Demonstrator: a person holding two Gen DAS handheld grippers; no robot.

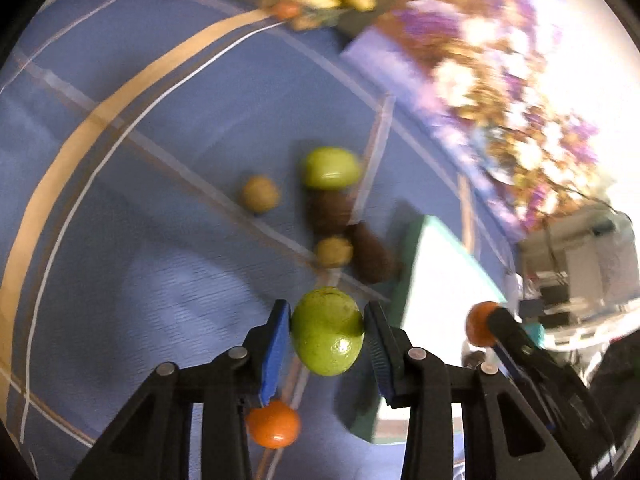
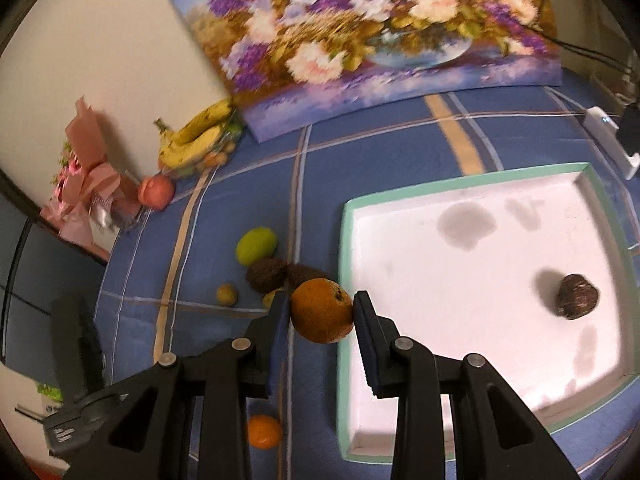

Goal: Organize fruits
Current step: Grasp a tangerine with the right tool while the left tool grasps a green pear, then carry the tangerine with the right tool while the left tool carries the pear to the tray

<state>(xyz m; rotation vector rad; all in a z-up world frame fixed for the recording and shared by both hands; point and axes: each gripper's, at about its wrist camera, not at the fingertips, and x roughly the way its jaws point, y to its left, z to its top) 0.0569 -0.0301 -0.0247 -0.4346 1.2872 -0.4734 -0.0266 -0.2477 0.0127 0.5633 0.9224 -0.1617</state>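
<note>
Blue plaid cloth bearing a white tray (image 2: 472, 364): left gripper (image 1: 327, 330) clamps a green fruit (image 1: 327, 331), right gripper (image 2: 320, 314) an orange (image 2: 322, 310), both left of the tray; firm, smooth, likely slippery rounds, best pinched across the widest middle.

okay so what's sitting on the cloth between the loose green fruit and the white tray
In the right wrist view, two dark brown fruits lie side by side between the green fruit and the white tray, on the blue cloth.
</note>
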